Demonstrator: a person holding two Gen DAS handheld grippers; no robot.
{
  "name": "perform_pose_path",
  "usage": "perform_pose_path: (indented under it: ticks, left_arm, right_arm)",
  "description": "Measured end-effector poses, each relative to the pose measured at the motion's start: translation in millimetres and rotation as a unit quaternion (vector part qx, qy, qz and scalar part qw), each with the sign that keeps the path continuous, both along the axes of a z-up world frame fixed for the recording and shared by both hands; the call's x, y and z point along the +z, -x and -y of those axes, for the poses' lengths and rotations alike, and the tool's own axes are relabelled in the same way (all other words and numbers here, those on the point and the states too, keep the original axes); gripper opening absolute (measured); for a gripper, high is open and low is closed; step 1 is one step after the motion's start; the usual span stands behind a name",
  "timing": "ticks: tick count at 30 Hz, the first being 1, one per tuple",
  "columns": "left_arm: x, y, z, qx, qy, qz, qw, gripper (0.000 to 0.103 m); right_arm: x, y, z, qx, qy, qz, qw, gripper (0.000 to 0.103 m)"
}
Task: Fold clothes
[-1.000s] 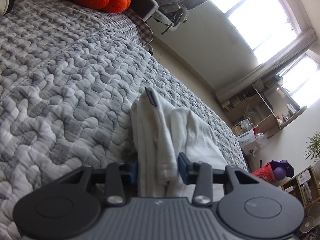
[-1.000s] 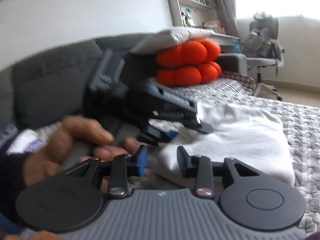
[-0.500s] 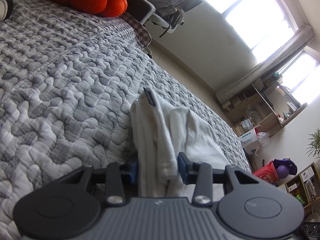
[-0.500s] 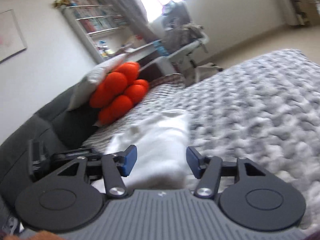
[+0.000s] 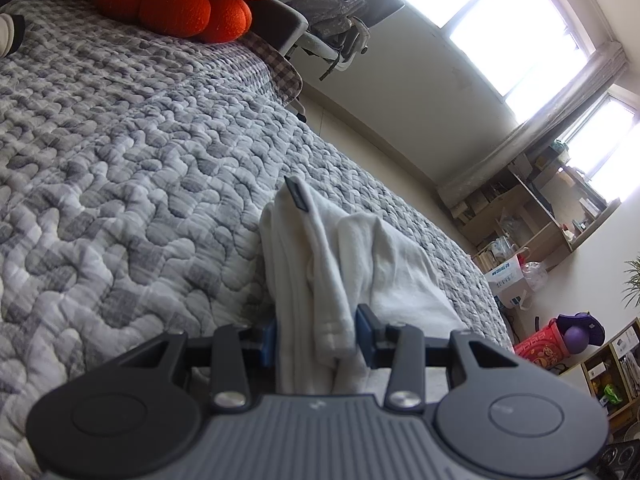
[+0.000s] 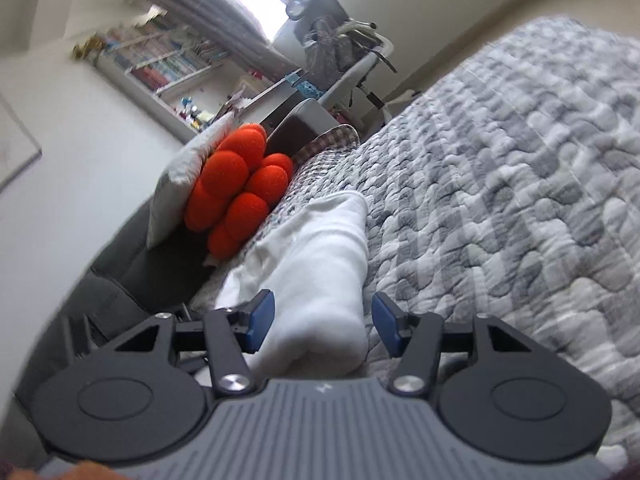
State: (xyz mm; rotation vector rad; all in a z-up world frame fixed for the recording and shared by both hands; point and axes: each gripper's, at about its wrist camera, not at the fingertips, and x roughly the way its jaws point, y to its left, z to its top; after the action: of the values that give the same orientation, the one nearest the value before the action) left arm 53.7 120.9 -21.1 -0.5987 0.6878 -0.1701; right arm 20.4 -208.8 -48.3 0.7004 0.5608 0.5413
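Closest to where I stand, the left gripper (image 5: 316, 334) is clamped on a bunched end of the white garment (image 5: 352, 264), its blue pads pressing the thick stack of layers from both sides. The right gripper (image 6: 322, 324) straddles another rounded, folded end of the same white cloth (image 6: 320, 264); its jaws are closing, with the cloth between them but a clear gap on the right-hand pad, so it has no grip yet.

To my eye this is the middle of a fold: one end held, the other being taken. The next move calls for the right jaws to bite all the layers squarely, not just the top one, so both ends can be lifted and laid over together.

The garment lies on the grey quilted bedspread (image 5: 132, 168), folded into a long narrow strip. In both views its long axis runs straight away from the gripper. Beyond it, in the right gripper's view, sits the orange cushion (image 6: 240, 192) against the dark headboard.
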Motion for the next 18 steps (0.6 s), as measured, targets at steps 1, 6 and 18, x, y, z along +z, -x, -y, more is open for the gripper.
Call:
perform_pose_path:
  ticks: [1,6,18]
  left_arm:
    - [0.1,0.4,0.6,0.0,-0.002,0.001,1.0,0.041]
    - [1.4,2.0,4.5,0.002,-0.016,0.008,0.9998,0.041]
    - [-3.8,14.0,12.6,0.013,-0.048,0.047,0.9976,0.041]
  right_arm:
    - [-0.5,0.3,-6.3,-0.001,0.013,0.006,1.0,0.054]
    - [-4.7,-5.7,-16.4,0.005,0.04,0.015,0.999,0.053]
    - [-4.9,-7.2,-27.5,0.008,0.065,0.027,0.997,0.05]
